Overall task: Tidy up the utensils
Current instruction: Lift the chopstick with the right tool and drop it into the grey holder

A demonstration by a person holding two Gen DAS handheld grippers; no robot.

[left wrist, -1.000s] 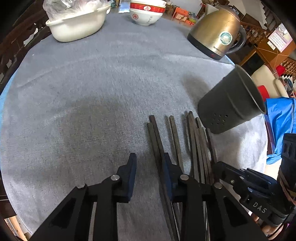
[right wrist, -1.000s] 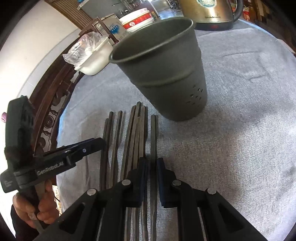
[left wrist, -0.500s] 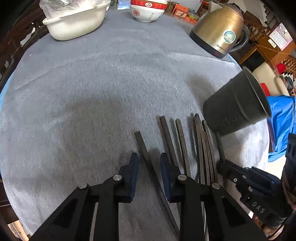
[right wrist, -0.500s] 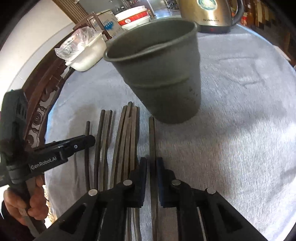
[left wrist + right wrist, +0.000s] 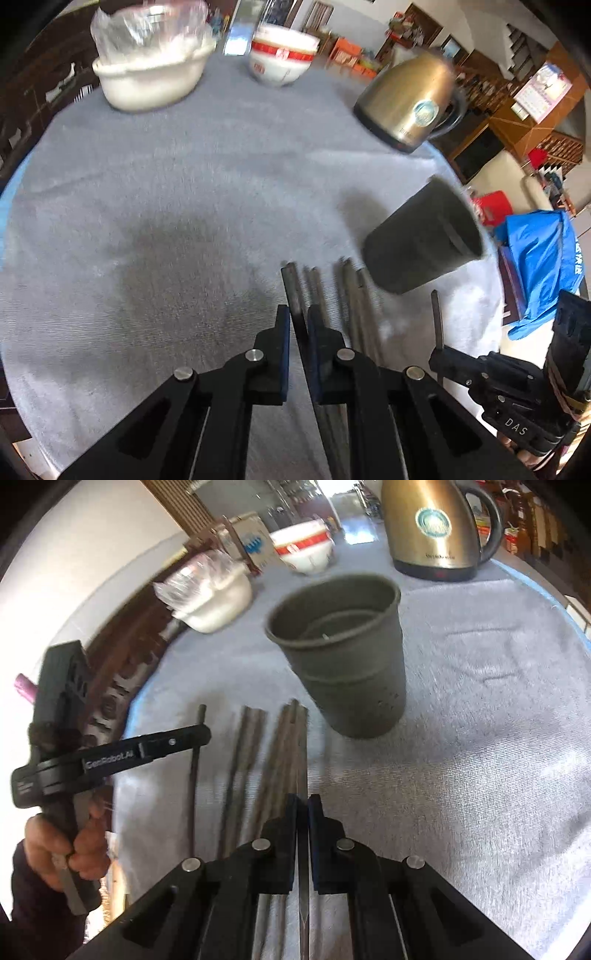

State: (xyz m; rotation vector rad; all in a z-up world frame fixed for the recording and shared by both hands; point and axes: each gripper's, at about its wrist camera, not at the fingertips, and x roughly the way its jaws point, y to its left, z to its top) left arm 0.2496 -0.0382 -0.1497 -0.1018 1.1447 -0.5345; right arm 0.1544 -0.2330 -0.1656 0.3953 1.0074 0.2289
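Observation:
Several dark chopsticks (image 5: 255, 753) lie side by side on the grey cloth in front of a dark grey perforated holder cup (image 5: 347, 672). My left gripper (image 5: 298, 325) is shut on one chopstick (image 5: 291, 286), lifted off the cloth. My right gripper (image 5: 302, 805) is shut on another chopstick (image 5: 302, 746), lifted, its tip pointing towards the cup. The cup also shows in the left wrist view (image 5: 421, 243), as does the right gripper (image 5: 437, 354) with its chopstick. The left gripper shows in the right wrist view (image 5: 199, 736).
A gold electric kettle (image 5: 436, 528) stands behind the cup. A white basin with a plastic bag (image 5: 151, 77) and a red-and-white bowl (image 5: 282, 61) stand at the table's far edge. A blue bag (image 5: 539, 266) lies off the table's right edge.
My left gripper closed on one chopstick and raised it. My right gripper rose with its chopstick, so the cup's mouth now shows from above.

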